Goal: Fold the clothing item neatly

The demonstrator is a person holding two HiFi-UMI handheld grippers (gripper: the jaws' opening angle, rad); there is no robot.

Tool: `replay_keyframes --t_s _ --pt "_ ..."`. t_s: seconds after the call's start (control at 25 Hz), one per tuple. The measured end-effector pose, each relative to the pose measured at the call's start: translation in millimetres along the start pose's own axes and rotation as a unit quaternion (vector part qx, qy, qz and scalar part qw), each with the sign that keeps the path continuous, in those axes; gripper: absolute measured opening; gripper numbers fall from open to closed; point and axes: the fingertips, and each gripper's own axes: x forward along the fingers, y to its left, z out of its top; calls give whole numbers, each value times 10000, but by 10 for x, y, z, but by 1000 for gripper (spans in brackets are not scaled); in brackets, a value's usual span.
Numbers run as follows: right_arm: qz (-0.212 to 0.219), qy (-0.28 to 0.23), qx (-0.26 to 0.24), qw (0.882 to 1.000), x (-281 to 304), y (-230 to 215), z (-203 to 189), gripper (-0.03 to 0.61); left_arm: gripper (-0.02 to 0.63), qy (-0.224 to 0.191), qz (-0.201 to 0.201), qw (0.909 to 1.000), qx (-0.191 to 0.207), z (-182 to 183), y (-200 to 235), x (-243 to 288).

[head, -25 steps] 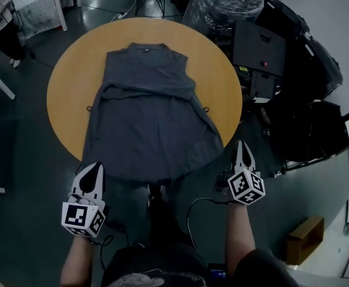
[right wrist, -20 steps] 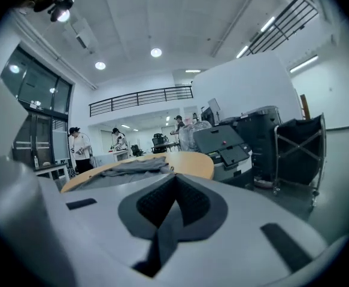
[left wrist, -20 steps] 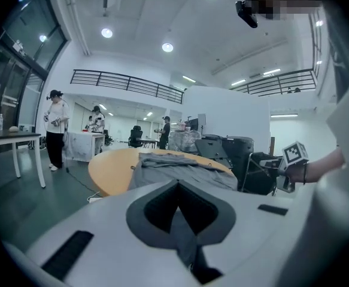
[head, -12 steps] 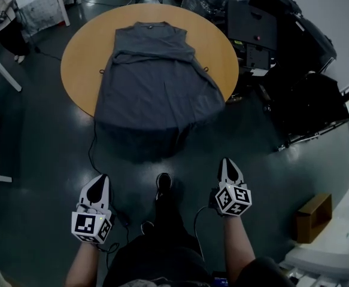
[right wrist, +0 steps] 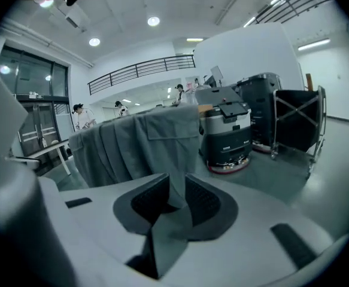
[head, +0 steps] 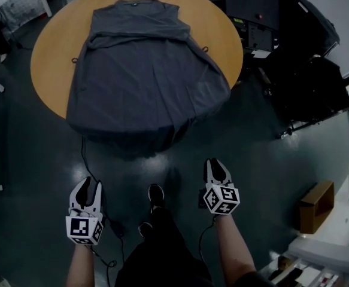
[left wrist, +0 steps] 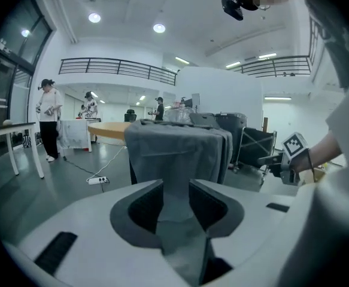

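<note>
My left gripper and right gripper, jaws just opened and empty, hang well short of the round table where the grey dress, surely soft and light, lies spread, so I'd pinch its overhanging hem corners.

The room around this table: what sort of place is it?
Probably a big lab or workshop hall: a railed balcony, a wheeled machine beside the round table, a power strip on the floor.
</note>
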Motion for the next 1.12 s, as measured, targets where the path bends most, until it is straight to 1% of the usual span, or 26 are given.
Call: replay_keyframes --t_s 0.2,0.28,0.4,0.48,0.56,0.6,0.64,0.76,0.84,0.96,1.0,1.04,1.08,1.12 --pt "510 103 -73 9986 766 -267 -474 139 161 279 135 9995 87 -775 456 867" --pt "705 196 -227 9971 1090 -353 -675 169 216 317 122 9994 41 -1040 579 1196" --pt "1057 481 -645 9911 1553 -440 -1006 241 321 343 -43 9994 -8 -1385 707 1690" --pt "1290 707 -1002 9840 1851 -476 -1222 288 367 259 -155 9995 2 -1575 832 2011" --pt "1542 821 -1244 9767 2139 -483 -1423 350 431 62 -218 9997 -63 -1745 981 2289" --pt "1668 827 -1298 9739 2266 -476 -1485 370 450 -59 -240 9997 -87 -1790 1032 2398" --pt "1773 794 -1311 9721 2372 -471 -1499 380 456 -177 -264 9995 -77 -1790 1052 2490" --pt "1904 535 -1340 9710 2541 -466 -1323 382 456 -403 -371 9983 194 -1596 965 2673" --pt "1878 444 -1481 9700 2571 -420 -1220 382 454 -375 -552 9969 420 -1475 843 2717" --pt "1967 382 -1580 9669 2566 -211 -1157 381 453 -218 -856 9948 516 -1416 687 2758" --pt "2033 373 -1556 9660 2564 -138 -1150 380 438 -166 -854 9947 554 -1409 661 2778" --pt "2100 371 -1529 9650 2567 -78 -1147 380 328 -129 -776 9950 617 -1398 651 2801" --pt "2150 373 -1513 9641 2575 -34 -1148 380 124 -115 -659 9954 690 -1383 647 2825" --pt "2164 375 -1513 9638 2580 -5 -1146 370 15 -118 -568 9956 733 -1367 640 2845"
